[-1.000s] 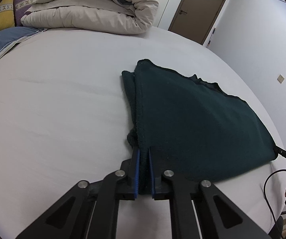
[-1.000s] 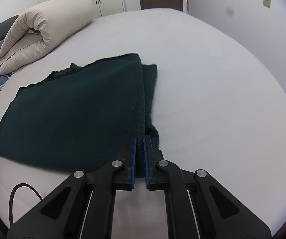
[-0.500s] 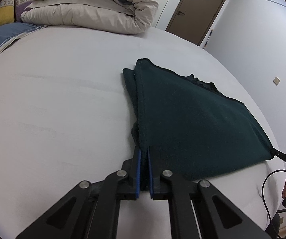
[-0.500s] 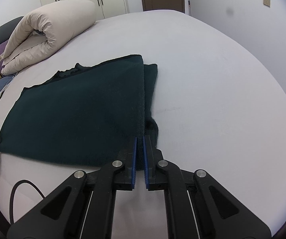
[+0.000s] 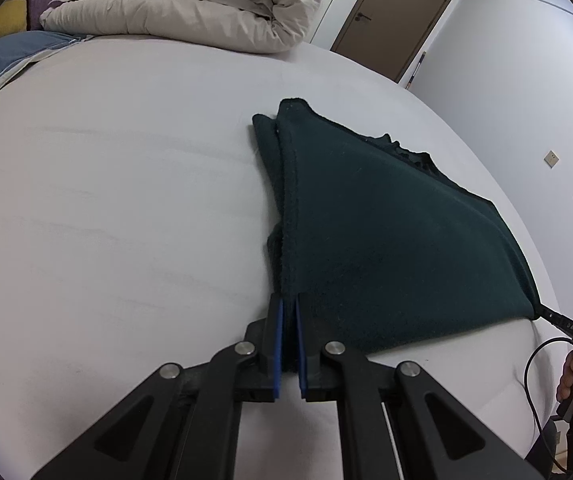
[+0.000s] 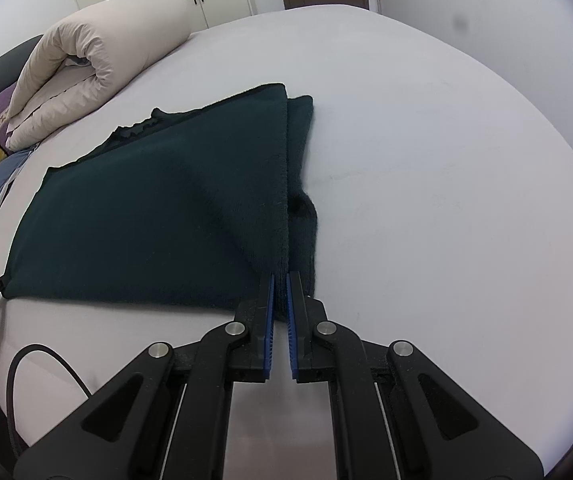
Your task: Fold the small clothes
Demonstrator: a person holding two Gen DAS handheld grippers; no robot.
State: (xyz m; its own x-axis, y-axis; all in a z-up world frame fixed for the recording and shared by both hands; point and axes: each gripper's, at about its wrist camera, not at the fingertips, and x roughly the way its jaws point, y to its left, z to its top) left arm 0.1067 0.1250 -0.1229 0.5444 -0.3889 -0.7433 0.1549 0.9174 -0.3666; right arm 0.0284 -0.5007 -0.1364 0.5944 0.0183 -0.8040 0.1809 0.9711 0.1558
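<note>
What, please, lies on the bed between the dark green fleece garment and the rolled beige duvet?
Nothing: in both wrist views only bare white bed sheet separates the dark green fleece garment from the rolled beige duvet.

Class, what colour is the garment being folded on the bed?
Dark green garment, plain, no pattern; clearest in the right wrist view.

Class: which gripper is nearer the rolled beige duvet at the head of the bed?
Left. The left gripper grips the dark green garment's corner on the duvet's side; the right gripper grips the opposite corner.
</note>
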